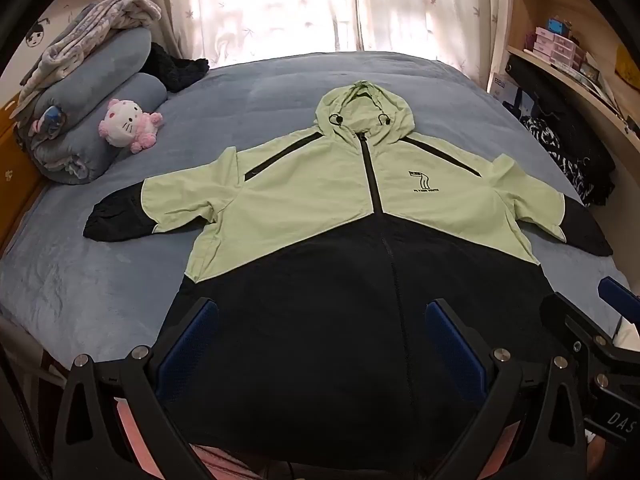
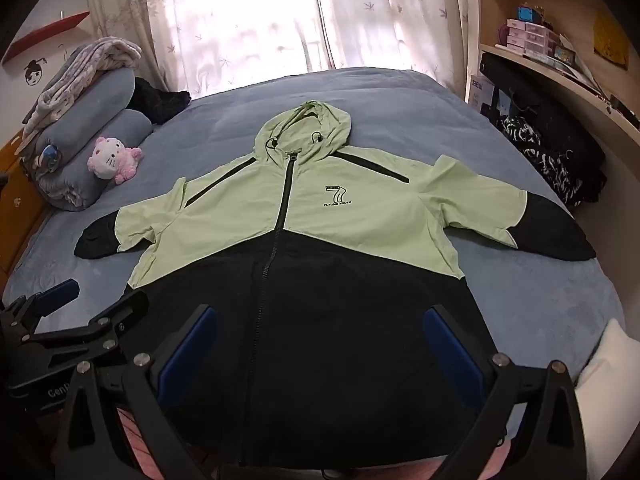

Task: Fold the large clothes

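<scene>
Jacket place: the jacket (image 1: pixel 320 208) lies flat, front up, on the blue bed cover (image 1: pixel 100 288), hood (image 1: pixel 362 108) toward the curtain, hem toward the grippers.
Left gripper: left gripper (image 1: pixel 320 344) hovers over the dark hem, fingers spread wide, nothing between them, no contact w/ cloth as far as I can see.
Right gripper: right gripper (image 2: pixel 320 344) same, spread wide, empty, above the hem on the other side of the zipper (image 2: pixel 280 208).
Step, my judgement: nothing folded yet; first grasp is prob. a sleeve (image 1: pixel 120 216) or a side edge.
How to do well: pinch only the top layers near the cuff, lift low, bring the sleeve across the chest, keep the body from dragging.
Material: thin woven shell, looks light & a bit crisp, small wrinkles; slippery is likely.
Shape: wide body, short spread sleeves w/ black cuffs, green top, black bottom.
Bed cover: soft plush, may hold the cloth a little.
Nearby: pink plush toy (image 1: pixel 128 128) beside rolled blankets (image 1: pixel 92 92), well apart from the jacket.
</scene>
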Action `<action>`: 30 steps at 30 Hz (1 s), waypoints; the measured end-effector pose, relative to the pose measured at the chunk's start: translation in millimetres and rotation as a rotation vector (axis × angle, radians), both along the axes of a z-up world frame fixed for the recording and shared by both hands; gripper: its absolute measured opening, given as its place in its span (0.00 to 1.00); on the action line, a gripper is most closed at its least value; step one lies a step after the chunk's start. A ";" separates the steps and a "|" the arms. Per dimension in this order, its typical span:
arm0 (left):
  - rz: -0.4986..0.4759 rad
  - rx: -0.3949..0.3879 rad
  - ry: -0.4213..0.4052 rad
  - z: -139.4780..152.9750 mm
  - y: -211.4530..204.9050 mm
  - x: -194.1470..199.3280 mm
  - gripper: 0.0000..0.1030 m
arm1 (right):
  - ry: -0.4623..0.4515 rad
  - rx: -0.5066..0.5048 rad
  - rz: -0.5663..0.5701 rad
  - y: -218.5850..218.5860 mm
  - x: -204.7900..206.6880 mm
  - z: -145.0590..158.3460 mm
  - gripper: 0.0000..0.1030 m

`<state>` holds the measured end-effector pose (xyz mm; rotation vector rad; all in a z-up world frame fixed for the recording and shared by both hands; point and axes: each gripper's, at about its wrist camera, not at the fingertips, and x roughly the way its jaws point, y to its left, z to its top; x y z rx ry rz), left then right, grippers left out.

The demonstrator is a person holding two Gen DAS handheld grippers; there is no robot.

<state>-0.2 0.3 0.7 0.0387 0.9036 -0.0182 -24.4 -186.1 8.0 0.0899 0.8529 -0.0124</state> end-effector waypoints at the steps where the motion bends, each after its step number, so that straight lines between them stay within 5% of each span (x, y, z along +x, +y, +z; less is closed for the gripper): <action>1: 0.001 0.000 -0.002 0.4 0.5 -0.2 0.99 | 0.003 0.010 0.000 -0.4 0.2 -0.3 1.00; 21: -0.057 -0.027 0.029 -5.3 -3.3 -12.5 0.99 | -0.003 0.016 0.000 1.7 -11.8 1.3 1.00; 30: -0.063 -0.019 0.035 -5.7 -5.5 -16.7 0.92 | -0.013 0.002 0.010 7.2 -24.8 6.7 1.00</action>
